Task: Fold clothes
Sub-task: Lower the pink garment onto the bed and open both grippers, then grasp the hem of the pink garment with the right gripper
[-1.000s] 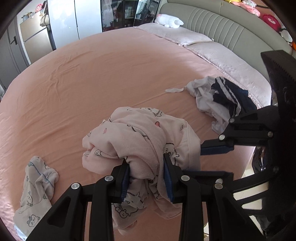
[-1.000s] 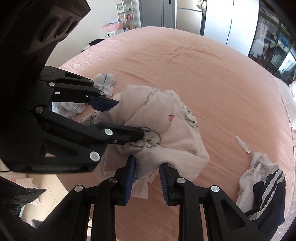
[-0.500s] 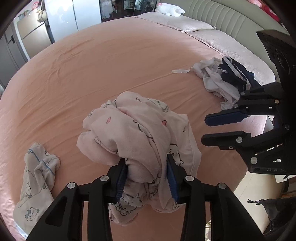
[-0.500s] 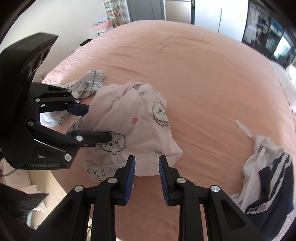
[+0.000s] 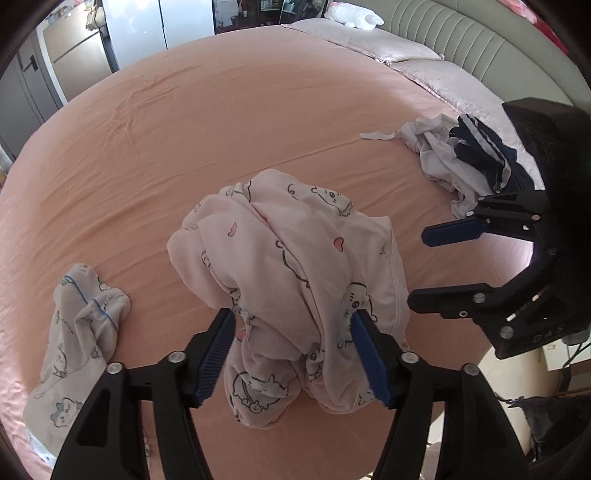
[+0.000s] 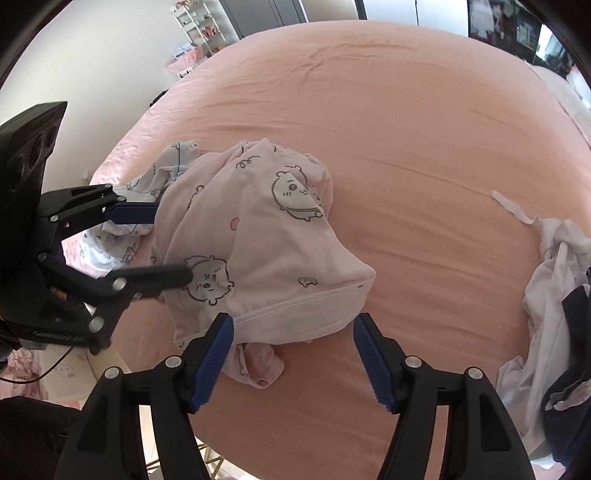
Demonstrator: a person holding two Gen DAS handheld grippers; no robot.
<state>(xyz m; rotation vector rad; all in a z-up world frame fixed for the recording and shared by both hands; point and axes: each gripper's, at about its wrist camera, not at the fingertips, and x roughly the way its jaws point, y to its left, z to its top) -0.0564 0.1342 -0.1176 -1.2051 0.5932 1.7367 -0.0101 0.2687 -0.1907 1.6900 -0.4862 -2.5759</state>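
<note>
Pink cartoon-print garment (image 5: 295, 266) lies crumpled, unfolded, near bed (image 5: 184, 122) edge, left gripper (image 5: 291, 354) and right gripper (image 6: 291, 354) both with jaws spread wide holding nothing; a blind pinch could catch 2 bunched layers and fold skewed.

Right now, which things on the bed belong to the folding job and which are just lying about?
In the job:
pink cartoon-print garment, crumpled in a heap
left gripper, open around it
right gripper, open at its hem

Lying about:
pale blue-trimmed garment
white and navy clothes
pillows
white plush toy
</note>
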